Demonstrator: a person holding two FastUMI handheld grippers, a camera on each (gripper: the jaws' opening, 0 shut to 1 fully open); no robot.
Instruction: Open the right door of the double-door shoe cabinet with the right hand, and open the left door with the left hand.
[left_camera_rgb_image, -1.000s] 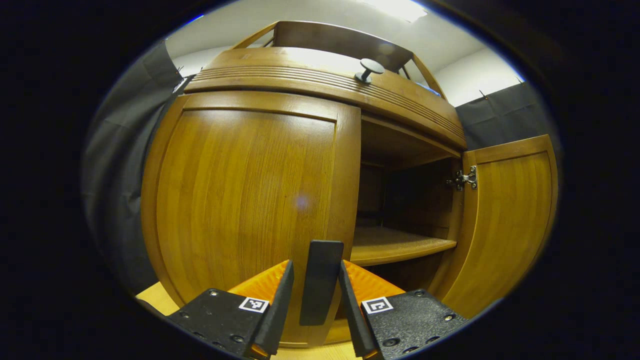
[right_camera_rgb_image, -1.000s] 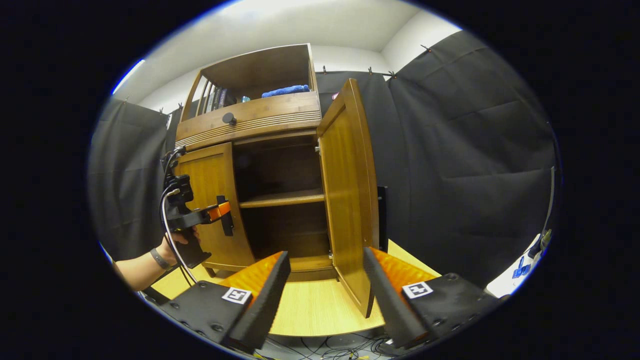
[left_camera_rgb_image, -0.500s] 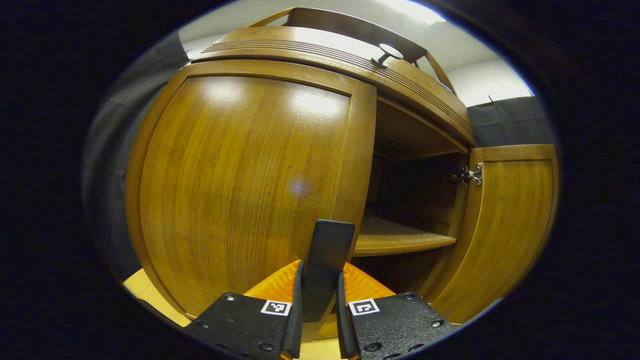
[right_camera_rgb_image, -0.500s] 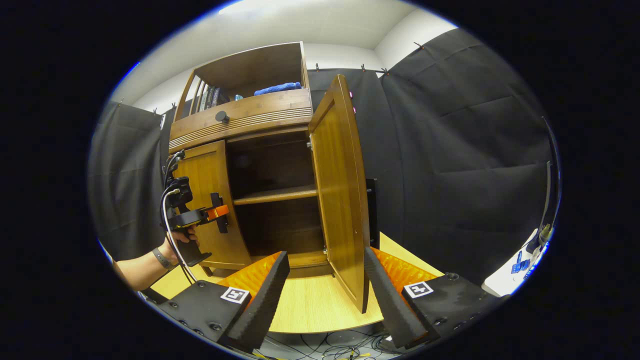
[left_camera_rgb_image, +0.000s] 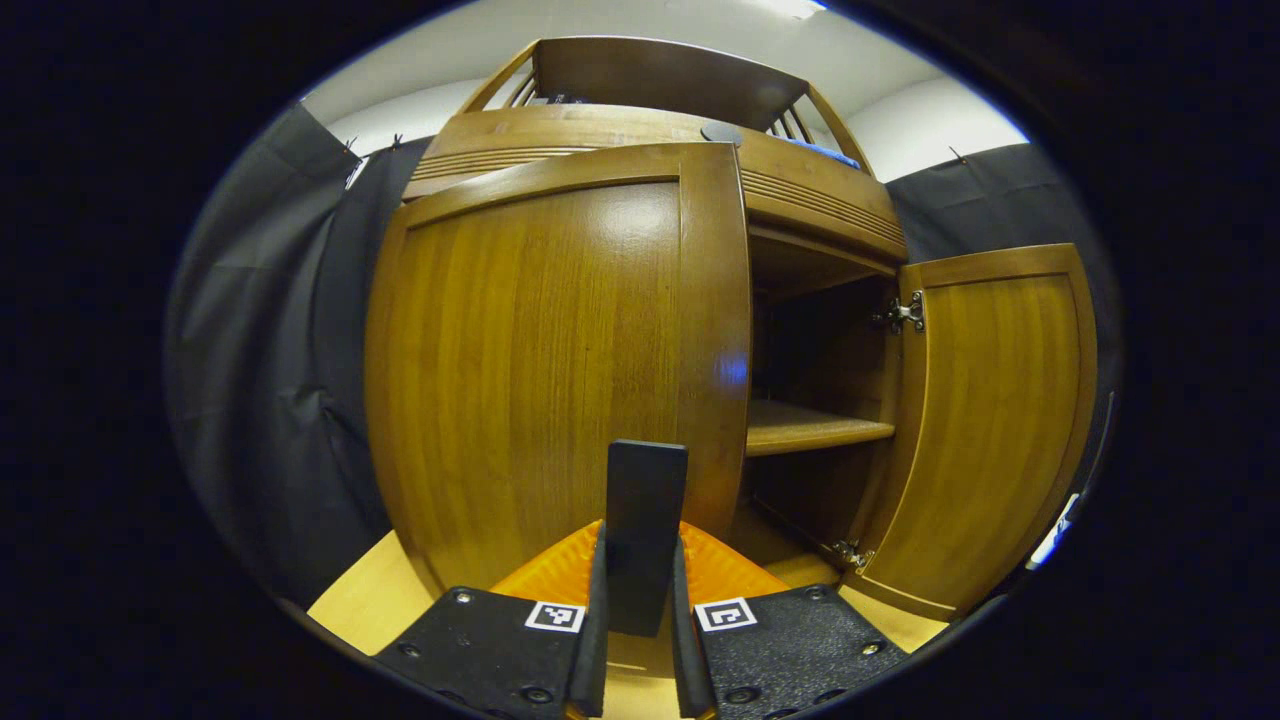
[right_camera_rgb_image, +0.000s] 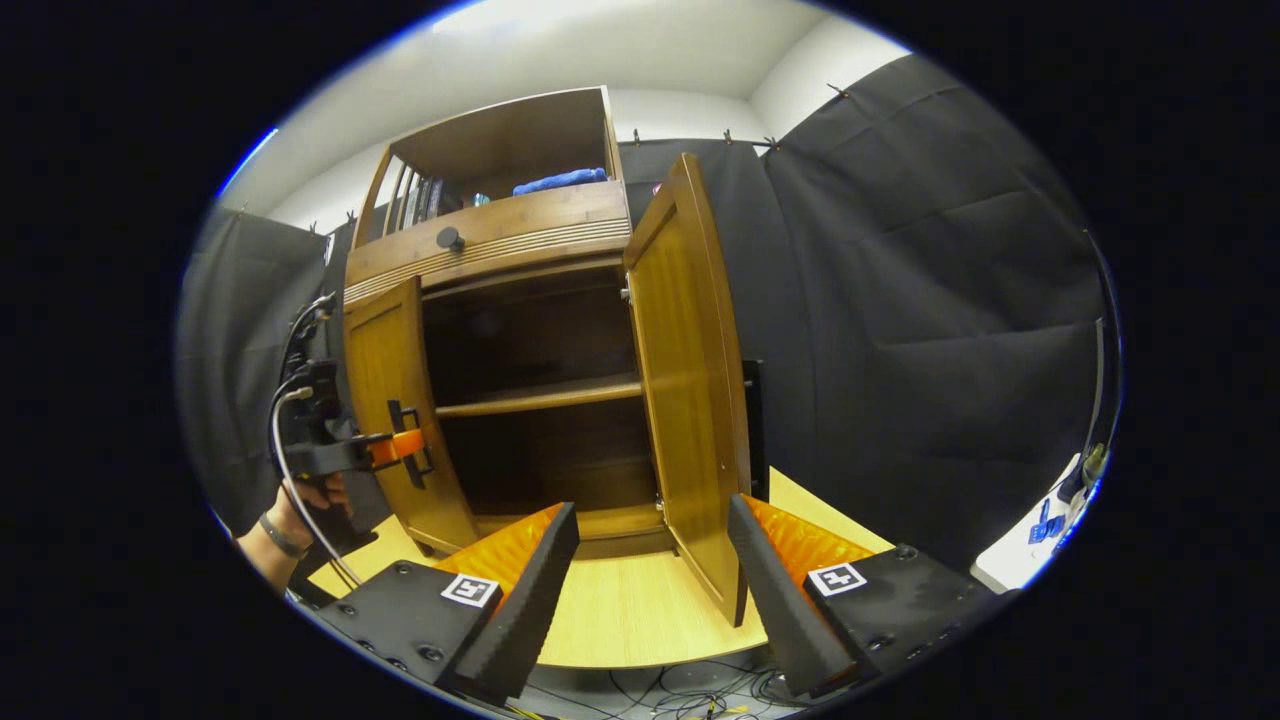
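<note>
The left tool (left_camera_rgb_image: 636, 640) clamps the dark upright handle (left_camera_rgb_image: 645, 535) of the left door (left_camera_rgb_image: 540, 370), both fingers pressed against the handle's sides, with the door standing partly ajar from the cabinet (left_camera_rgb_image: 800, 200). In the right gripper view the same tool (right_camera_rgb_image: 395, 450), held by a hand (right_camera_rgb_image: 305, 500), grips that handle (right_camera_rgb_image: 410, 455) at the door's free edge, while the left door (right_camera_rgb_image: 385, 400) angles outward on its hinges. The right door (right_camera_rgb_image: 690, 400) is swung wide, its edge facing the camera and its own handle (right_camera_rgb_image: 760, 430) just visible behind it. The right tool (right_camera_rgb_image: 650, 590) hangs in front of it with jaws spread wide, holding nothing and touching no part of the cabinet. A shelf (right_camera_rgb_image: 540, 395) crosses the dark interior, and the cabinet stands on a pale wooden counter (right_camera_rgb_image: 630, 620).

The doors look like rigid, solid wood panels with a glossy finish, so the flat faces would likely be slippery and offer no purchase. The handle is the sensible hold, being stiff, narrow enough for the fingers and far from the hinges (left_camera_rgb_image: 905, 315), where a light pull gives the most swing. The door should turn freely but only along its hinge arc; pulling straight back rather than around could strain the grip or the hinges.
</note>
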